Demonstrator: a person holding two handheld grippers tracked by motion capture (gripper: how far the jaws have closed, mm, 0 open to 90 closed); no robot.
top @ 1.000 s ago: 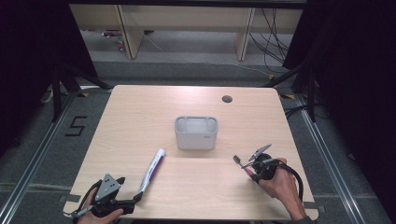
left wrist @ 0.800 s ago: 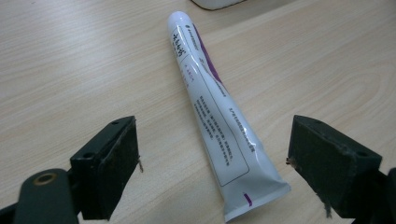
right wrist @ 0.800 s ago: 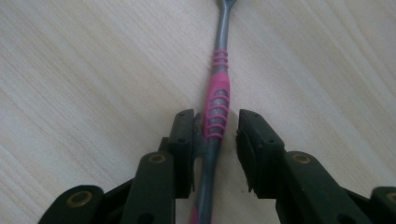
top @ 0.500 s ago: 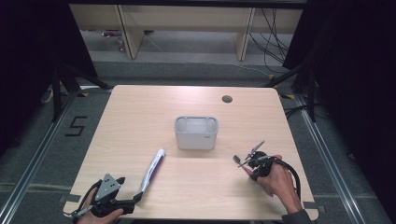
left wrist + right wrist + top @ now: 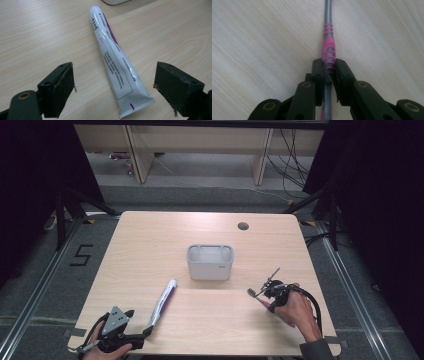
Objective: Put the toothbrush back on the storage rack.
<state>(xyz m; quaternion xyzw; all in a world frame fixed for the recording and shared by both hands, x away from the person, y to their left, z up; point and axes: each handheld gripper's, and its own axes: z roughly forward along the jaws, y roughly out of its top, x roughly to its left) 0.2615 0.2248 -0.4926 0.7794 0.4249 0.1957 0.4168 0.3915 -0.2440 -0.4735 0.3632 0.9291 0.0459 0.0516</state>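
The right tongs (image 5: 329,72) had just been closed onto the pink-and-grey toothbrush (image 5: 329,47) lying on the bench (image 5: 150,250), ready for lifting, while the left tongs (image 5: 113,87) were held wide around the toothpaste tube (image 5: 113,62).

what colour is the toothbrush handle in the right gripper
Grey with pink grip bands on the toothbrush handle, clearest in the right gripper view.

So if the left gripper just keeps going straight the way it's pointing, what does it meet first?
The white and purple toothpaste tube, probably. It lies flat on the light wooden table between the open left gripper's fingers, crimped end nearest. The grey plastic bin sits beyond its cap, though depth is hard to judge.
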